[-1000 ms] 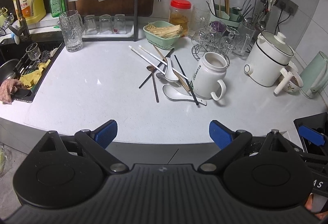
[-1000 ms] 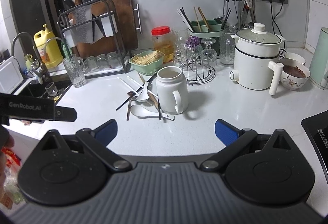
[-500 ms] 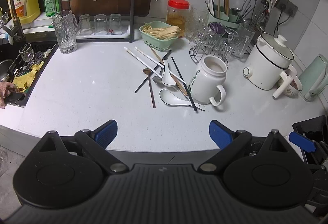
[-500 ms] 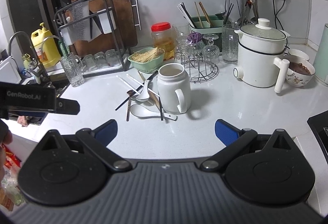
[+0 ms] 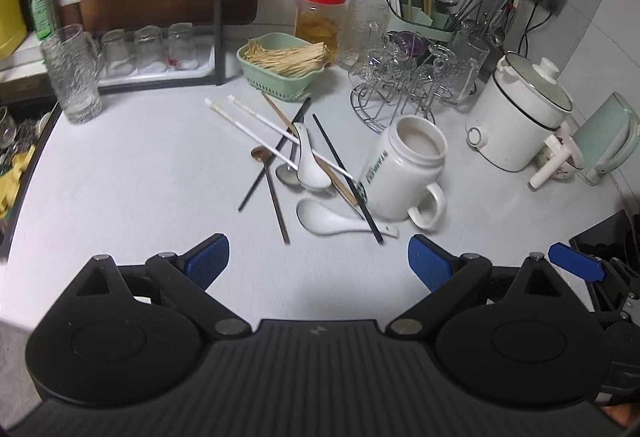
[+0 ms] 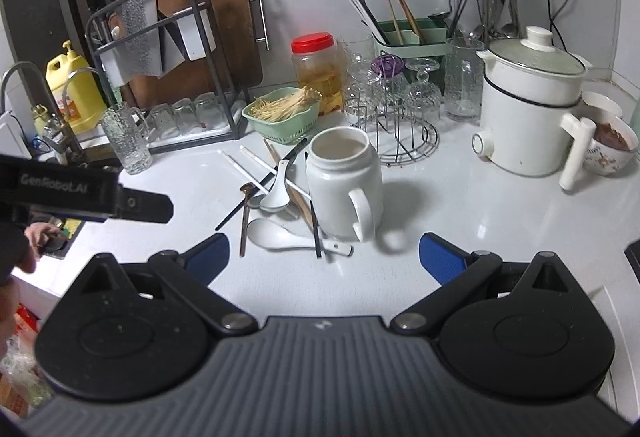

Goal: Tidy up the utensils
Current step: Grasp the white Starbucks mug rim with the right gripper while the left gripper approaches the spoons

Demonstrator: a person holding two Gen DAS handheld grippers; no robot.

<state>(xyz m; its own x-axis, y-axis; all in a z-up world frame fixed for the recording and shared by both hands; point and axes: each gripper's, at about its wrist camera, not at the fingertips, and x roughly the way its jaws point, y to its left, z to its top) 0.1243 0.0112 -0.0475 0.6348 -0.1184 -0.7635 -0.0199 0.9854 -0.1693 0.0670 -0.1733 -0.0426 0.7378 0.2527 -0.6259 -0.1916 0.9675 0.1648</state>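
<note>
Both grippers are closing in on the white mug (image 5: pixel 402 177) compared with a second ago, so the scattered utensils beside it are filling more of each view. My left gripper (image 5: pixel 318 257) is hovering with its jaws spread wide and nothing between them; my right gripper (image 6: pixel 324 255) is hanging just as wide and empty.

Left of the mug, the pile is lying crossed: white chopsticks (image 5: pixel 256 129), black chopsticks (image 5: pixel 346 177), a wooden pair (image 5: pixel 338 181), two white ceramic spoons (image 5: pixel 336 223) (image 5: pixel 308 157), and two slim metal spoons (image 5: pixel 276 195). I am judging the ceramic spoons as heavy, glazed, slippery and chippable, best pinched across the handle near the bowl. The chopsticks are looking light, stiff and prone to rolling; I am planning to take them mid-shaft, top ones first. The nearest ceramic spoon is lying pinned under a black chopstick in front of the mug.

Where the wooden pair is passing behind the mug's base, I am probably seeing two sticks, though the overlap is making that unclear. The mug's far side and the green utensil caddy (image 6: pixel 408 37) behind it are partly blocked by glassware
</note>
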